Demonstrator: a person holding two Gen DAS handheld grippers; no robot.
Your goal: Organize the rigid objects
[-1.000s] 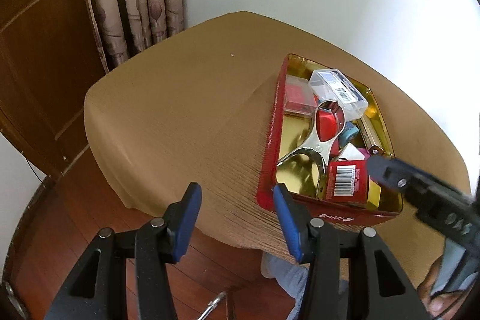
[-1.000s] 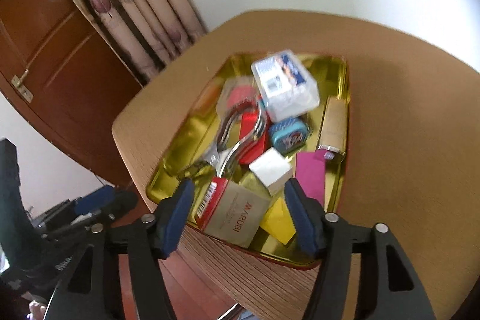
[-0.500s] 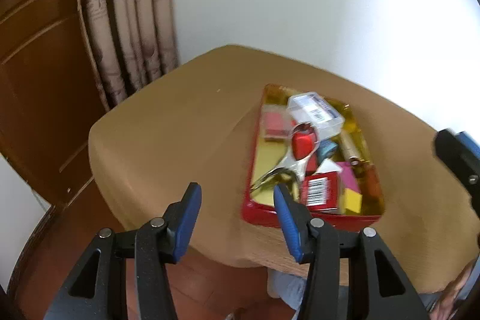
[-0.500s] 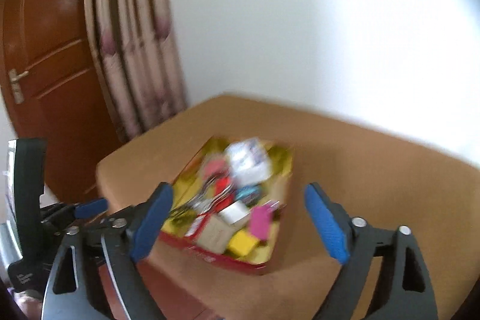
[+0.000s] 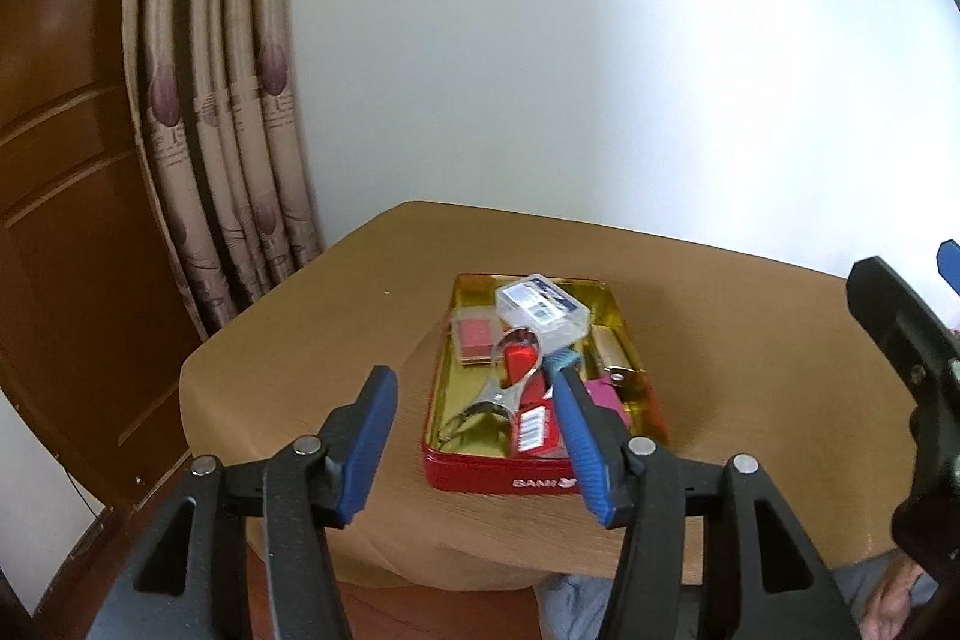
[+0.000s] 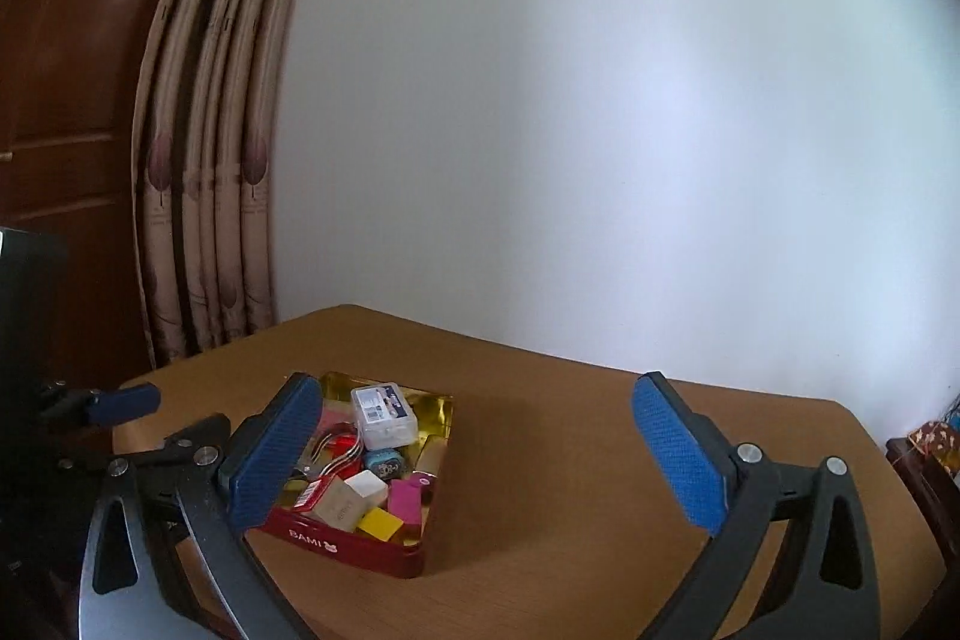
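A red tin point(image 5: 528, 478) with a gold inside sits on the brown table point(image 5: 336, 340), near the table's front edge; in the left wrist view it lies just right of centre, at about 5 o'clock, and in the right wrist view it lies low at about 7 o'clock point(image 6: 360, 550). The tin is crowded: a clear plastic box point(image 5: 540, 309) rests on top at its far end; silver nail clippers point(image 5: 501, 391) lie along its left side with a red piece between their arms; a barcoded red box point(image 5: 534, 430) sits at the near end; a pink block point(image 6: 403, 499), a yellow block point(image 6: 379, 523), a white cube point(image 6: 366, 484) and a small blue tin point(image 6: 384, 463) fill the right half.

The left gripper point(image 5: 474, 430) hangs above the table's near edge, its blue fingers point(image 5: 366, 442) apart and holding nothing; its right finger overlaps the tin in the view. The right gripper point(image 6: 474, 460) is spread wide and empty, well back from the tin; its left finger point(image 6: 270, 454) covers the tin's left rim in the view. A curtain point(image 5: 222, 160) hangs at 10 o'clock beside a wooden door point(image 5: 60, 220).
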